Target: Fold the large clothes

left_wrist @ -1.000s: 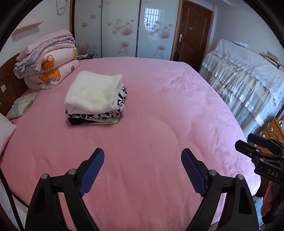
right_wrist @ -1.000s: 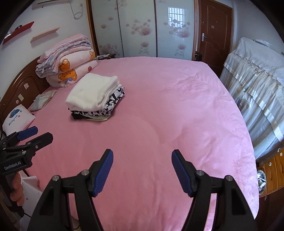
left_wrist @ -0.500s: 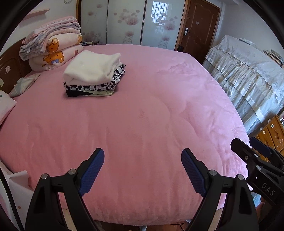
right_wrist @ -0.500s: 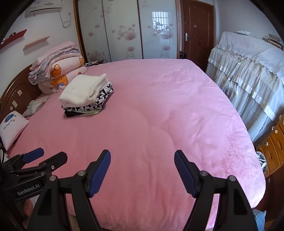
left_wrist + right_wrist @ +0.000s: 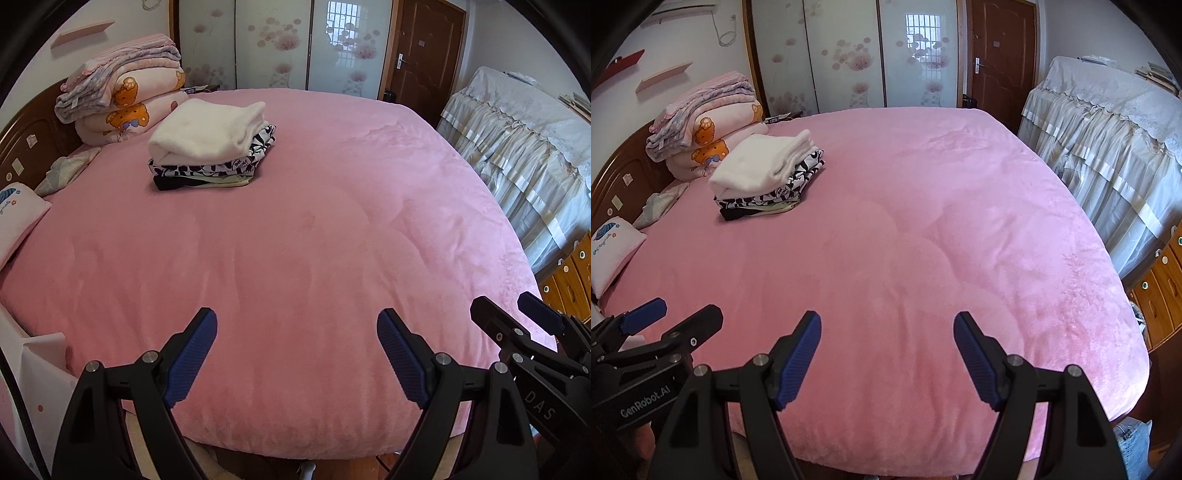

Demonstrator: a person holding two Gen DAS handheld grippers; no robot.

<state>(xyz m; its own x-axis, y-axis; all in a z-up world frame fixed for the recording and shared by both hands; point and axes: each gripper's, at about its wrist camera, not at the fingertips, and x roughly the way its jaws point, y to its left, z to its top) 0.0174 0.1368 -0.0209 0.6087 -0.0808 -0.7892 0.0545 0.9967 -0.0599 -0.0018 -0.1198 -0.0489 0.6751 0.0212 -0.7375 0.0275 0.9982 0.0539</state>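
Observation:
A stack of folded clothes (image 5: 210,147), white on top, black-and-white print and dark pieces below, lies on the pink bed (image 5: 295,240) at the far left. It also shows in the right wrist view (image 5: 768,173). My left gripper (image 5: 295,347) is open and empty, over the bed's near edge. My right gripper (image 5: 886,343) is open and empty beside it, also over the near edge. Each gripper shows at the side of the other's view: the right gripper (image 5: 517,325) and the left gripper (image 5: 672,317).
Folded quilts (image 5: 122,96) are piled at the headboard, with pillows (image 5: 18,214) at the left. A lace-covered piece of furniture (image 5: 524,140) stands right of the bed, wooden drawers (image 5: 1163,291) near it. A wardrobe and a door stand behind.
Both grippers have drawn back from over the bed toward its near edge, so the bed's front edge now shows. Both stay open and empty.

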